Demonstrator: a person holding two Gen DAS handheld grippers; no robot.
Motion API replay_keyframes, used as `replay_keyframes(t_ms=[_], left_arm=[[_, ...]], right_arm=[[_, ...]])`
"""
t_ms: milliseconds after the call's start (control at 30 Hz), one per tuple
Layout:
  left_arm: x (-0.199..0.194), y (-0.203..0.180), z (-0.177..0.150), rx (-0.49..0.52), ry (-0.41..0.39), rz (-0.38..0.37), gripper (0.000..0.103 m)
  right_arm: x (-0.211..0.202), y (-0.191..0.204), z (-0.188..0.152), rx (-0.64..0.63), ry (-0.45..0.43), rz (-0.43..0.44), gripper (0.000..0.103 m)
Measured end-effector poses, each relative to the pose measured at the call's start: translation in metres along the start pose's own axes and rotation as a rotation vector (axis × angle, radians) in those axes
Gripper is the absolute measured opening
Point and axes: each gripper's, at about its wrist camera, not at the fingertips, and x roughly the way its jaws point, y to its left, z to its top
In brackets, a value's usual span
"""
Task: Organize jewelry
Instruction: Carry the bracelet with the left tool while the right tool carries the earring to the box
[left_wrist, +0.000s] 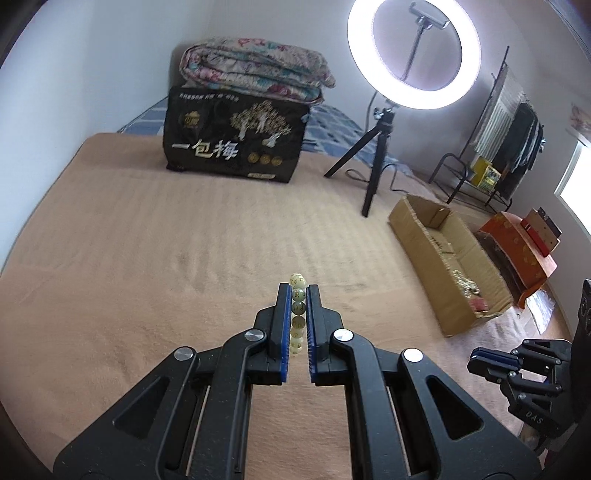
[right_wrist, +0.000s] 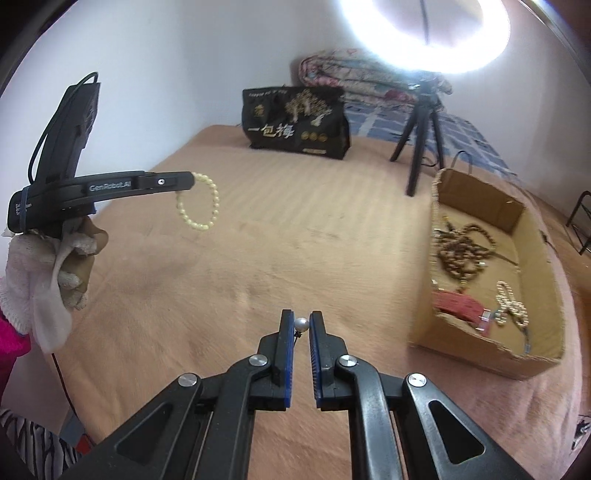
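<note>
A tan blanket (left_wrist: 147, 236) covers the bed and fills most of both views, its nap lying in faint ridges. White walls (left_wrist: 110, 55) close the room behind it. At the far end a blue checked sheet (left_wrist: 332, 118) shows, with a folded floral quilt (left_wrist: 255, 70) resting on top of a black bag (left_wrist: 232, 136) printed in gold. A lit ring light (left_wrist: 413, 51) stands on a black tripod (left_wrist: 373, 155) to the right of the bag. A clothes rack (left_wrist: 517, 140) stands by the right wall, near a window.

An open cardboard box (right_wrist: 539, 236) lies on the blanket's right side, holding brown bead strings (right_wrist: 461, 247), a red item and a pale bead string.

The left gripper (right_wrist: 190, 181), held in a gloved hand (right_wrist: 62, 266), is clamped on a pale bead bracelet (right_wrist: 199, 206), which hangs above the blanket. The right gripper (right_wrist: 301, 321) pinches a small pearl (right_wrist: 301, 323) at its tips, also above the blanket.
</note>
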Motion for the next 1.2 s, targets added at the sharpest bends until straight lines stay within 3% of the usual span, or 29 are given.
replay_keyframes(t_ms=[700,1200], left_arm=[[-0.001,-0.094,0.022,0.083,-0.030,-0.163,0.005],[0.042,-0.170,0.041,0.162,-0.007,-0.252,0.005]], right_arm=[[-0.069,-0.101,-0.008,0.134,-0.086,-0.146,0.006],[-0.054,-0.165,0.019,0.164,-0.099,-0.179,0.006]])
